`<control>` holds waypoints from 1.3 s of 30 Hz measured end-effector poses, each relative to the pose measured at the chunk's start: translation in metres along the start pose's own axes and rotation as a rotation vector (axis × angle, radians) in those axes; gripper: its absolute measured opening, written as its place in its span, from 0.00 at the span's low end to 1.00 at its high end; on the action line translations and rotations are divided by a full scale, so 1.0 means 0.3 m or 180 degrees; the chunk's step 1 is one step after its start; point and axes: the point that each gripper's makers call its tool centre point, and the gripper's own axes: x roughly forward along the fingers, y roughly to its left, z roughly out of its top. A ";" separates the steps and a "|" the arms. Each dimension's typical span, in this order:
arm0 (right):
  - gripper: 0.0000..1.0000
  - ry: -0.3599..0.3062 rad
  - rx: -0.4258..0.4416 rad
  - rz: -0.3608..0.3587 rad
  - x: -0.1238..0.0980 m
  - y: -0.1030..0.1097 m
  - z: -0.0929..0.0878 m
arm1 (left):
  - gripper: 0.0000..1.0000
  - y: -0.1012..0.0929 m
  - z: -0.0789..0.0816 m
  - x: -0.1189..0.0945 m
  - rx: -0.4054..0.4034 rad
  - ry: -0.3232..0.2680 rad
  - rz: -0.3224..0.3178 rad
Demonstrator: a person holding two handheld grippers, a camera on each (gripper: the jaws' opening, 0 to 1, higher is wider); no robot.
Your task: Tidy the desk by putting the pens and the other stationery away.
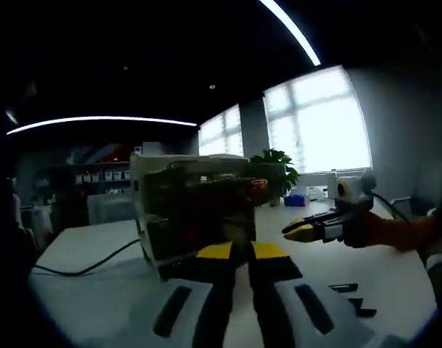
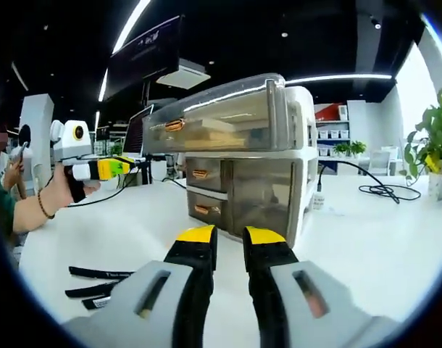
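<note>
The drawer unit (image 2: 239, 163) stands on the white desk (image 2: 366, 246); it is a translucent grey box with white frame edges, and the right gripper view shows three drawer fronts, each with an amber handle, one at top and two stacked below; paper or flat stock shows dimly through the top drawer. In the left gripper view the same drawer unit (image 1: 196, 214) looms dark against the windows, just ahead of the jaw tips. Dark pens (image 2: 98, 284) lie flat on the desk near its edge, left of the right gripper (image 2: 230, 235); three can be made out, close together, though the count is unsure; the left gripper view shows the pens (image 1: 353, 299) as small dark pieces at lower right. The right gripper's yellow-tipped jaws stand a narrow gap apart, holding nothing; the left gripper (image 1: 240, 251) has its jaws nearly together, also bare. Open desk spreads to either side of the unit; a black cable (image 2: 377, 188) coils behind it; a potted plant (image 2: 431, 141) sits at the far edge.
</note>
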 end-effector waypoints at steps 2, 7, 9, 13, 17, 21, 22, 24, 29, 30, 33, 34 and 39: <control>0.19 0.0029 -0.0073 0.0035 0.006 0.013 -0.006 | 0.09 0.009 -0.021 0.004 -0.0061 0.0050 0.0046; 0.20 -0.0037 -0.0234 0.0097 0.002 0.047 0.020 | 0.10 0.007 -0.039 0.020 -0.0056 0.0051 0.0048; 0.20 -0.0135 -0.0390 0.0129 0.000 0.062 0.052 | 0.11 0.011 -0.053 0.026 -0.0066 0.0087 0.0048; 0.20 -0.0536 -0.0914 0.0048 -0.032 0.100 0.185 | 0.11 0.048 -0.078 0.027 -0.0173 0.0109 0.0136; 0.20 -0.0742 -0.1352 -0.0025 -0.049 0.149 0.299 | 0.11 0.083 -0.095 0.024 -0.0294 0.0125 0.0220; 0.20 -0.0729 -0.1838 -0.0033 -0.028 0.190 0.373 | 0.11 0.101 -0.100 0.022 -0.0296 0.0130 0.0294; 0.21 -0.0702 -0.1963 -0.0029 -0.017 0.198 0.383 | 0.12 0.103 -0.100 0.021 -0.0289 0.0131 0.0301; 0.21 -0.0596 -0.2270 -0.0043 0.008 0.209 0.392 | 0.16 0.104 -0.097 0.022 -0.0266 0.0117 0.0312; 0.20 -0.0209 -0.3183 -0.0143 0.071 0.219 0.368 | 0.23 0.110 -0.104 0.028 -0.0170 0.0164 0.0358; 0.20 -0.0143 -0.3316 -0.0194 0.079 0.215 0.363 | 0.23 0.112 -0.104 0.028 -0.0139 0.0171 0.0374; 0.20 -0.0016 -0.3687 -0.0239 0.105 0.218 0.350 | 0.27 0.116 -0.107 0.027 -0.0093 0.0190 0.0401; 0.20 0.0015 -0.3862 -0.0304 0.112 0.215 0.352 | 0.29 0.118 -0.109 0.028 -0.0095 0.0196 0.0407; 0.18 0.0147 -0.4329 -0.0433 0.135 0.219 0.340 | 0.29 0.122 -0.128 0.030 -0.0140 0.0274 0.0426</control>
